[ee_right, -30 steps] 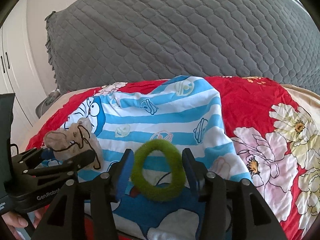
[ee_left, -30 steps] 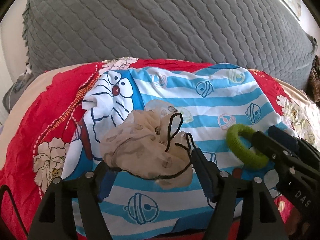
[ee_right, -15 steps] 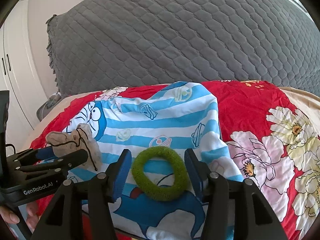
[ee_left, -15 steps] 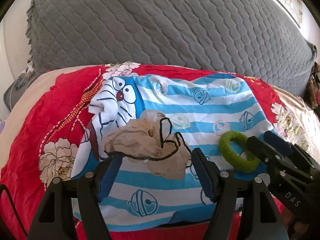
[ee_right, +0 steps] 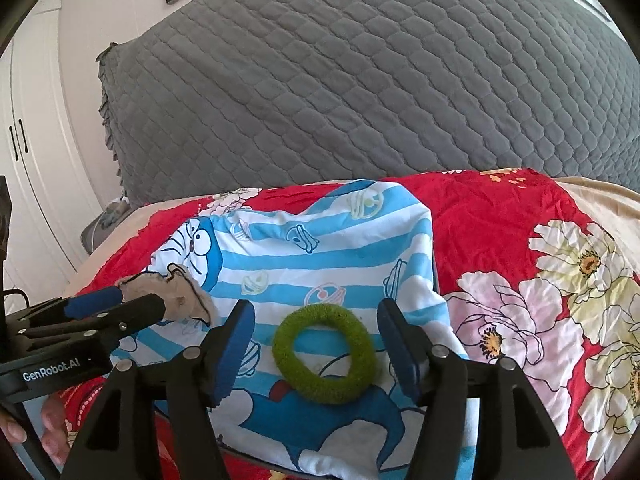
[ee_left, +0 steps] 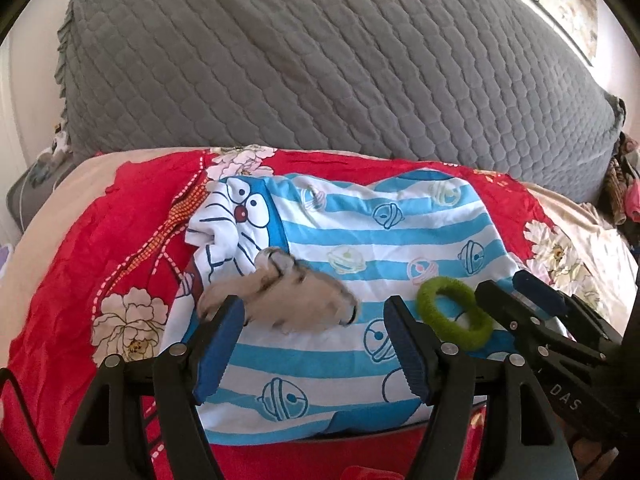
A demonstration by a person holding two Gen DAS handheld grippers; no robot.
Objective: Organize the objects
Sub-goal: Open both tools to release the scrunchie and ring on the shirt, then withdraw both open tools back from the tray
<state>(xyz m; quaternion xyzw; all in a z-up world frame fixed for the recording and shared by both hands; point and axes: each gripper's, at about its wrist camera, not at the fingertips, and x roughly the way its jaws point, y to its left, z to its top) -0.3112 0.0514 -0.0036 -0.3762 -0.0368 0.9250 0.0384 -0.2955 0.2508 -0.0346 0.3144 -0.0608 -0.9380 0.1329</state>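
A beige scrunchie with black trim [ee_left: 288,300] lies on the blue-striped cartoon cloth [ee_left: 380,232], blurred, just beyond my open left gripper [ee_left: 312,316]. A green fuzzy hair ring [ee_right: 324,354] lies flat on the same cloth between the open fingers of my right gripper [ee_right: 316,320], not touched. The ring also shows in the left wrist view [ee_left: 454,318], beside the right gripper's fingers [ee_left: 532,292]. The beige scrunchie shows at the left of the right wrist view [ee_right: 172,294], behind the left gripper's fingers [ee_right: 120,306].
The cloth lies on a red floral bedspread [ee_right: 540,280]. A large grey quilted cushion [ee_left: 320,60] stands behind. A white wardrobe [ee_right: 24,160] is at the far left. A hand [ee_right: 52,436] holds the left gripper.
Both grippers have pulled back. The beige scrunchie has dropped from between the left fingers onto the cloth. The green ring lies flat and farther from the right fingers.
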